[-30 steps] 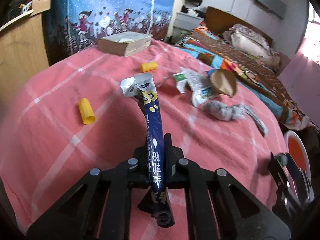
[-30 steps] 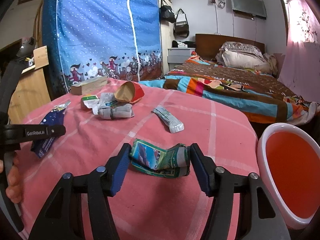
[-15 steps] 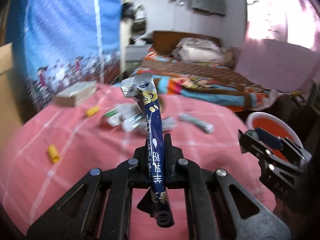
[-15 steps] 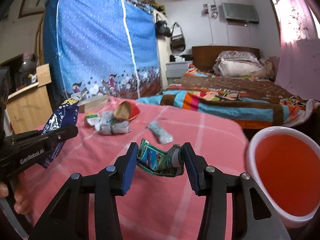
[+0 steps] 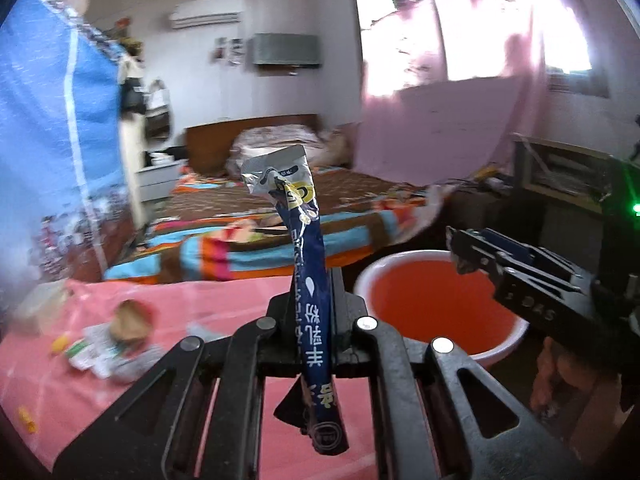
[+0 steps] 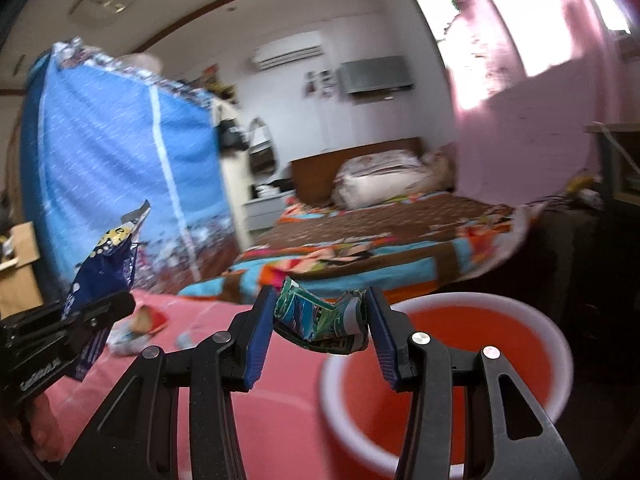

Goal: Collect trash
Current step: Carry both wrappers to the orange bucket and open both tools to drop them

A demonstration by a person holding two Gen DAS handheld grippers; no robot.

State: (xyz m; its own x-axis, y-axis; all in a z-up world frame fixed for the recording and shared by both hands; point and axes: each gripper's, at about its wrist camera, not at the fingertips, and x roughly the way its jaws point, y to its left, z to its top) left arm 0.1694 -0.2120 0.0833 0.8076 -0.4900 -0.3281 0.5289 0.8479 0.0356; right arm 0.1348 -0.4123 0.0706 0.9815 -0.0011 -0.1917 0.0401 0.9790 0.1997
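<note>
A: We hold the blue sachet (image 5: pixel 313 276) in the left gripper (image 5: pixel 316 334), green wrapper (image 6: pixel 320 322) in the right gripper (image 6: pixel 318 328), both jaws clamped.

B: Basin (image 6: pixel 448 380) probably at four o'clock; let's centre over it before releasing.

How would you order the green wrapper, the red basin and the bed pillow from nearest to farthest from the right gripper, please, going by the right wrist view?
1. Green wrapper: pinched in the right gripper.
2. Red basin: just beyond, lower right.
3. Bed pillow: far back by the headboard.
</note>
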